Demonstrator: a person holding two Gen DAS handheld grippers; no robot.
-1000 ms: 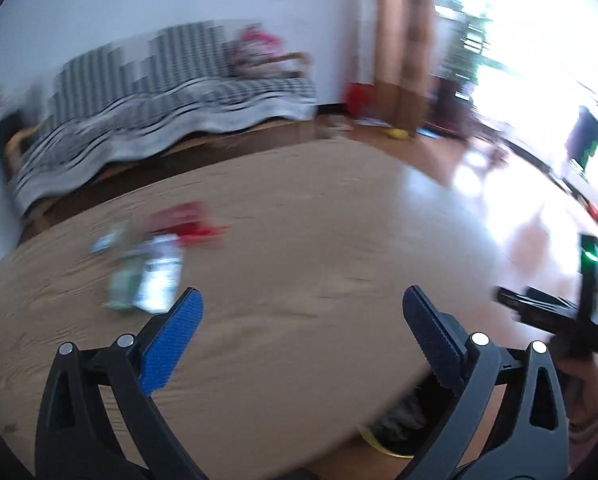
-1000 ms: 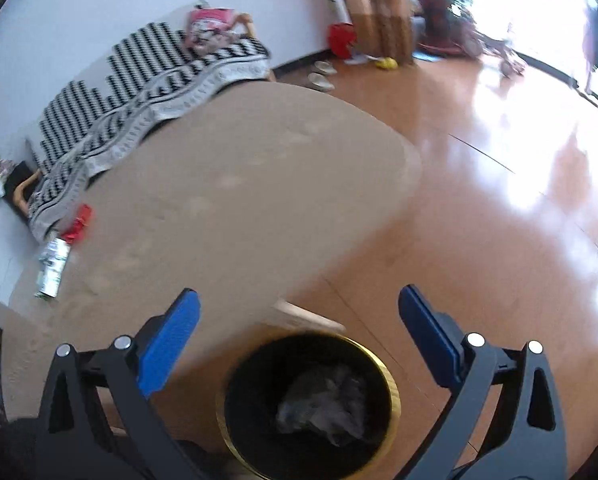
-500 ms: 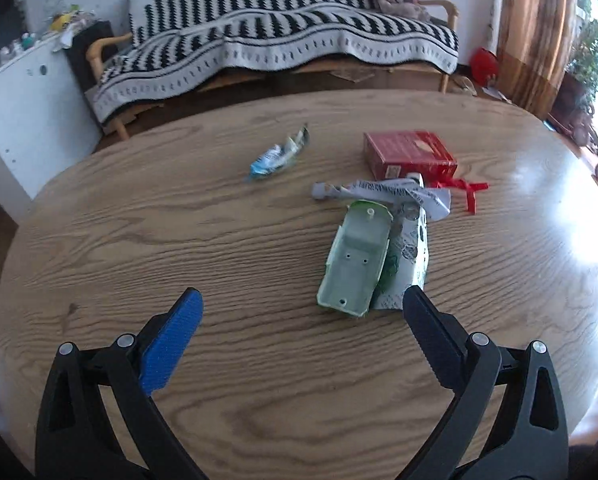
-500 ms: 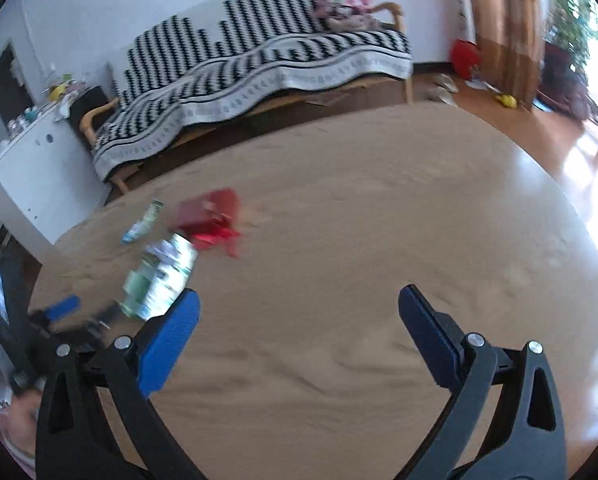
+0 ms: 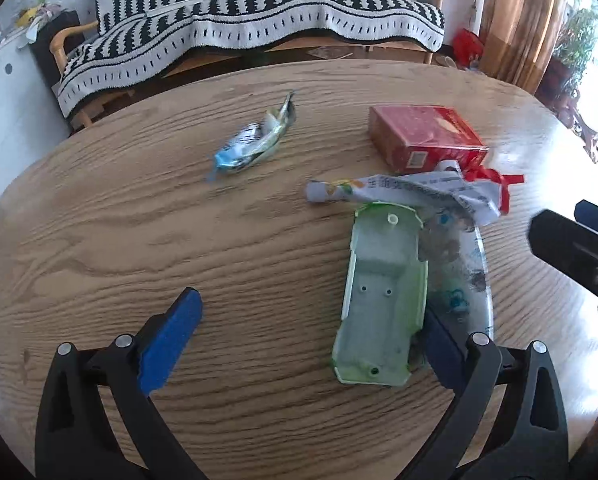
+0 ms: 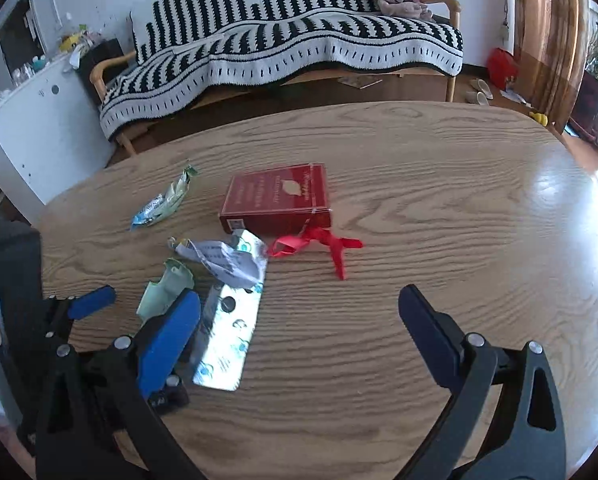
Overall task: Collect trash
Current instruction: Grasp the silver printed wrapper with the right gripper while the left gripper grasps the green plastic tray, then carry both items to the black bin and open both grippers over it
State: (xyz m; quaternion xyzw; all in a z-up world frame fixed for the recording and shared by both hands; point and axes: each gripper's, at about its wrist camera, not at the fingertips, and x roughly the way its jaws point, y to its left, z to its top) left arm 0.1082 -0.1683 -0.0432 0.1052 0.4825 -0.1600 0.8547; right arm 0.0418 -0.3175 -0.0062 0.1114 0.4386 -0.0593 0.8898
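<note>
Trash lies on the wooden table (image 5: pixel 139 240): a pale green plastic tray (image 5: pixel 383 300), a silver foil wrapper (image 5: pixel 459 276) beside it, a crumpled white wrapper (image 5: pixel 411 190), a red box (image 5: pixel 423 136) with a red ribbon (image 5: pixel 499 182), and a blue-green candy wrapper (image 5: pixel 255 142). My left gripper (image 5: pixel 311 336) is open, its right finger against the green tray's near edge. My right gripper (image 6: pixel 299 328) is open and empty over the table, right of the foil wrapper (image 6: pixel 229 340). The red box (image 6: pixel 279 200) and ribbon (image 6: pixel 319 246) lie ahead of it.
A sofa with a black-and-white striped blanket (image 6: pixel 279 40) stands behind the table. A white cabinet (image 6: pixel 31 120) is at the left. Curtains (image 6: pixel 551 32) and bright floor are at the right. The right gripper shows at the left wrist view's right edge (image 5: pixel 575 248).
Both grippers swung from the floor bin and table edge to the trash pile. The left gripper moved closer, now reaching the green tray. The right gripper came in beside the foil wrapper.
</note>
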